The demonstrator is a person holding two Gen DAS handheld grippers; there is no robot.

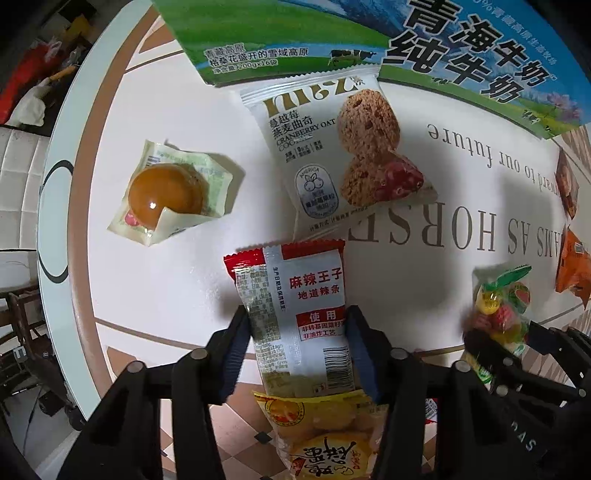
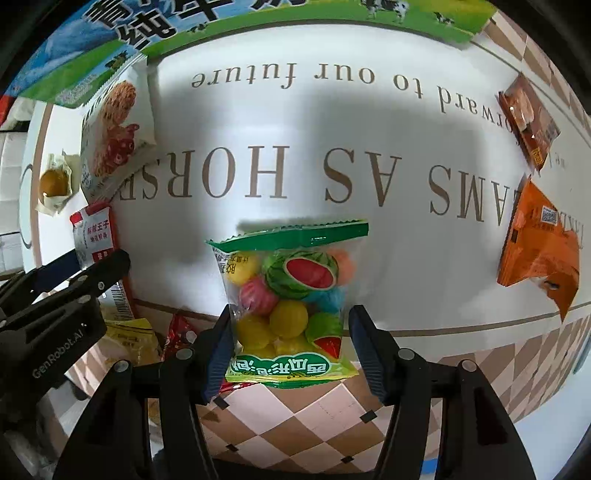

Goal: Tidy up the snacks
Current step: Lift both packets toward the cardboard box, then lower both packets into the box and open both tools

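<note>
In the left wrist view my left gripper [image 1: 298, 325] is shut on a red and silver spicy strip packet [image 1: 295, 310], its pads pressing both sides. A yellow egg-cake packet [image 1: 321, 432] lies beneath it. A cranberry oat cookie packet [image 1: 332, 155] and a wrapped round pastry [image 1: 170, 192] lie ahead. In the right wrist view my right gripper [image 2: 290, 325] is around a clear bag of watermelon gum balls [image 2: 291, 299]; its left pad touches the bag, while a small gap shows at the right pad. The left gripper [image 2: 88, 273] shows at the left there.
A green and blue milk carton box [image 1: 369, 44] stands at the table's far side, also in the right wrist view [image 2: 221, 22]. An orange packet [image 2: 539, 247] and a brown packet [image 2: 528, 118] lie at the right. The round table's edge [image 1: 62, 206] curves along the left.
</note>
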